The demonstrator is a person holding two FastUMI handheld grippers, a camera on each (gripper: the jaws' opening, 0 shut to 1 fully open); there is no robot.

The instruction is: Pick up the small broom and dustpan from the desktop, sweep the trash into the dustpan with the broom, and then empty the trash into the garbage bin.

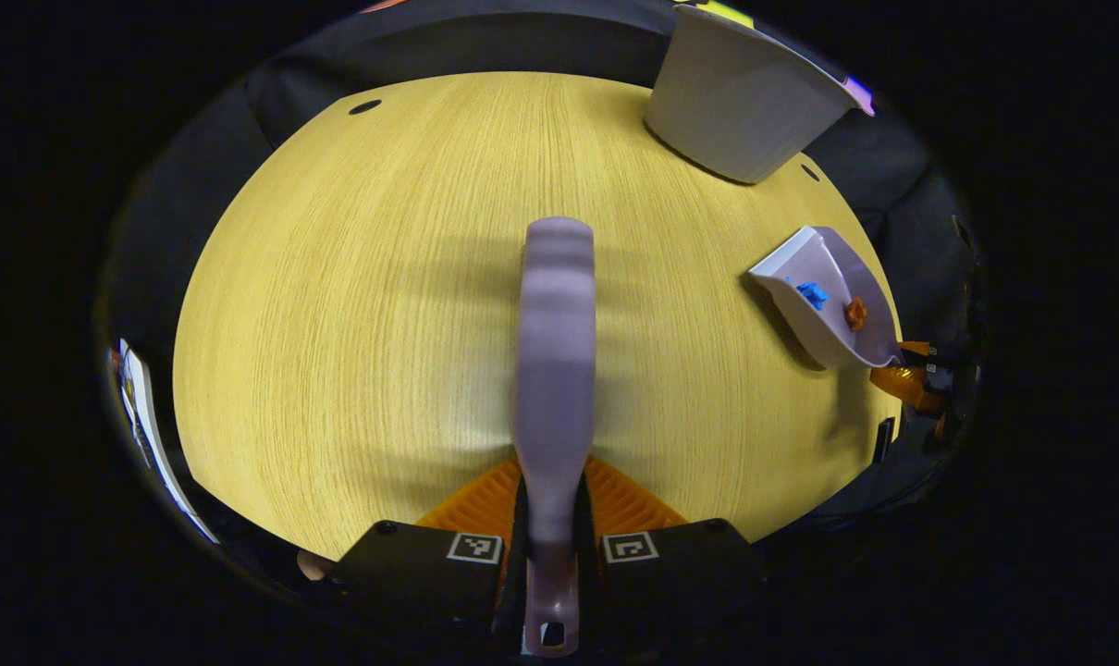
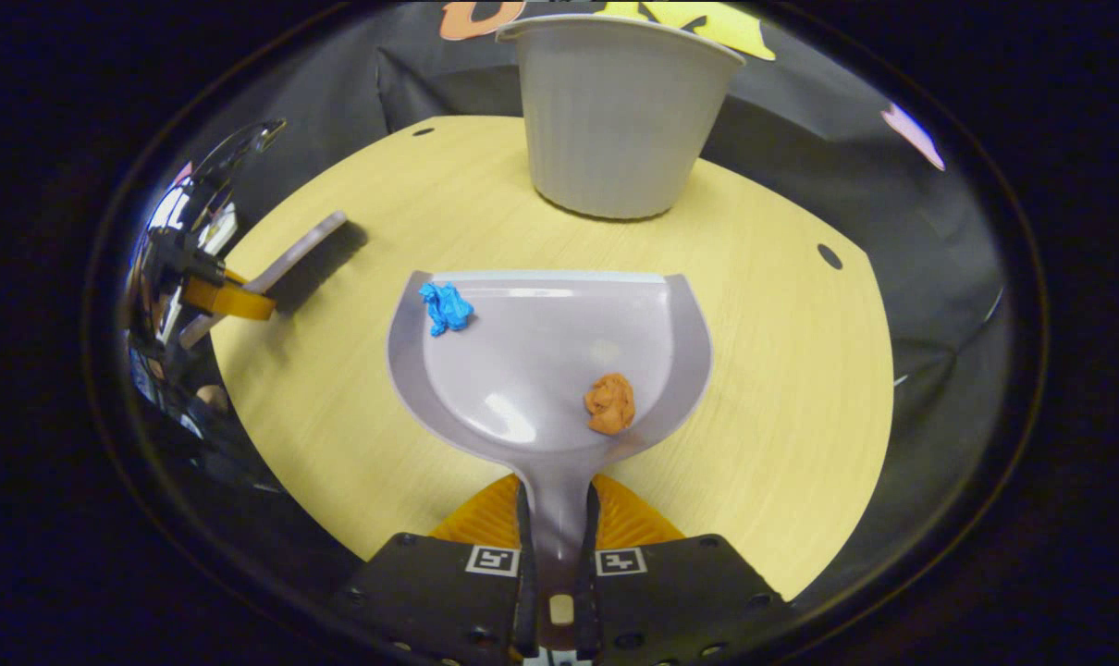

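Dustpan (image 2: 550, 361) in right hand-held gripper (image 2: 556, 518)

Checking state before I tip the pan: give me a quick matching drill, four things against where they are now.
Things:
1. blue scrap
2. orange scrap
3. broom
4. bin

Places:
A. upright on the table's far edge
B. held by the left gripper
C. in the dustpan, near its front lip
D. in the dustpan, nearer the handle

Pairs: 1-C, 2-D, 3-B, 4-A

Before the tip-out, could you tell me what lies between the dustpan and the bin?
Nothing: in the right gripper view, only bare desktop separates the dustpan lip from the bin.
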